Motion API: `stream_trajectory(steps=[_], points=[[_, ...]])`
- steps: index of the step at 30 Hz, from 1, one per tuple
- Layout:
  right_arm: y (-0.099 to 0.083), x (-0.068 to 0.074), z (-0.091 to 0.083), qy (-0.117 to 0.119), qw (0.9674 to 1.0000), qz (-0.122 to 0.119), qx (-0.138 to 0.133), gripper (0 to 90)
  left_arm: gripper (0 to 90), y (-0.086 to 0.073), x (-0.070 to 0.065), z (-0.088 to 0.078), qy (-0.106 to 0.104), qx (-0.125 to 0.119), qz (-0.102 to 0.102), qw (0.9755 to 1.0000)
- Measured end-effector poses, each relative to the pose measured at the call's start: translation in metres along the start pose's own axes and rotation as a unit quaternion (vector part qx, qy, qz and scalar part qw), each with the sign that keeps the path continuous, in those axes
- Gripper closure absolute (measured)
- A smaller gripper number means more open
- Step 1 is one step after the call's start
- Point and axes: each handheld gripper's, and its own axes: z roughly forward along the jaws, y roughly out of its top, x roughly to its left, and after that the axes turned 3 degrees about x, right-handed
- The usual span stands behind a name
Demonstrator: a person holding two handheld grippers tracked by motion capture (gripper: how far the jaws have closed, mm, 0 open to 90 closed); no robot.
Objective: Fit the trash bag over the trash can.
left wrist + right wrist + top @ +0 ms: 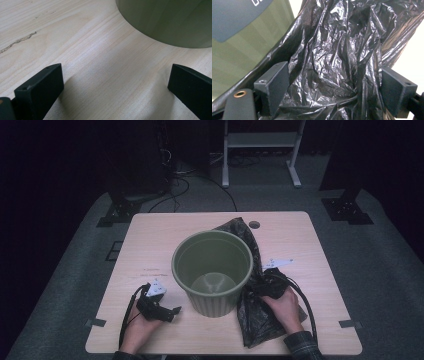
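Black bag [255,312], lengthwise near-to-far beside green bin [212,270], between right tongs [334,85]

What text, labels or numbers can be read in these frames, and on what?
Bin: a grey-blue label carries part of a white character at the right gripper view's top edge, cut off, unreadable.
Table: a faint reddish mark left of the bin, too small to read.
Nothing else legible.
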Motion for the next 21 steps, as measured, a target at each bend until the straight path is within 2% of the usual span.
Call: stream_trajectory(steps=[9, 15, 21], points=[[0.003, 0.008, 0.009, -0.002, 1.0000, -0.009, -0.004, 16.6, 0.0, 0.000, 0.000, 0.000, 0.000, 0.000, 0.000, 1.0000], [0.003, 0.013, 0.011, -0.018, 0.9996, -0.024, -0.003, 16.7, 0.0, 0.000, 0.000, 0.000, 0.000, 0.000, 0.000, 1.0000], [0.002, 0.020, 0.013, -0.054, 0.9971, -0.053, 0.005, 22.5, 0.0, 0.000, 0.000, 0.000, 0.000, 0.000, 0.000, 1.0000]])
